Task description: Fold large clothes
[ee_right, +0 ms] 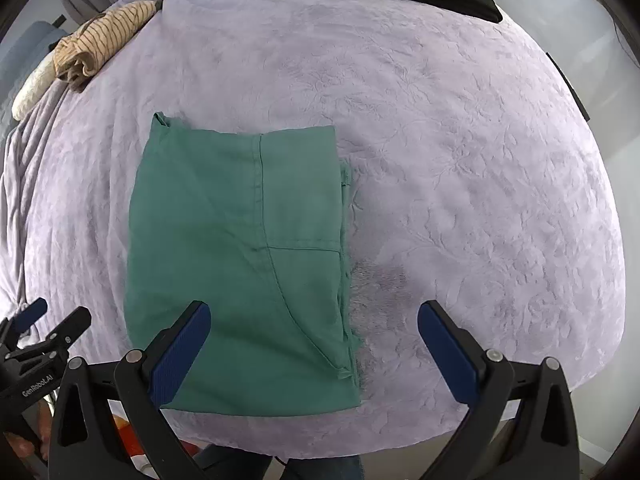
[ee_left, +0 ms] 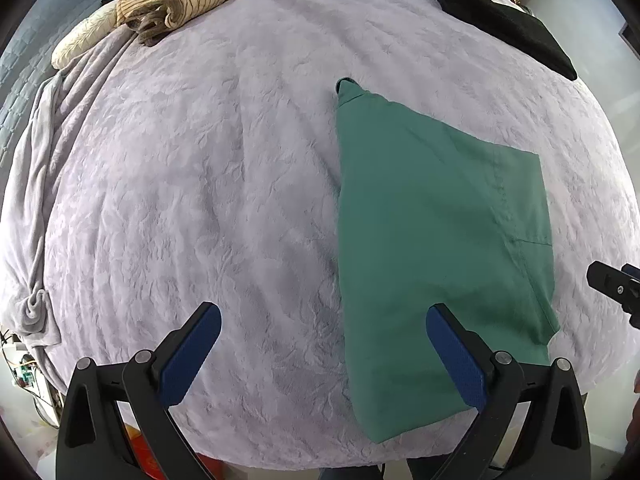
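A green garment [ee_left: 432, 240] lies folded flat in a rough rectangle on the lilac bedspread [ee_left: 200, 160] near the bed's front edge. It also shows in the right wrist view [ee_right: 240, 264], with a seam and pocket line facing up. My left gripper [ee_left: 324, 352] is open and empty, hovering above the garment's left edge. My right gripper [ee_right: 314, 350] is open and empty above the garment's right edge. The left gripper also shows in the right wrist view [ee_right: 48, 324] at the lower left, and the right gripper's tip shows in the left wrist view [ee_left: 616, 284].
A beige striped garment [ee_left: 180, 0] lies bunched at the far left of the bed, next to a cream pillow [ee_left: 80, 40]. A black folded garment [ee_left: 508, 20] lies at the far right. A grey blanket [ee_left: 36, 200] hangs off the left side.
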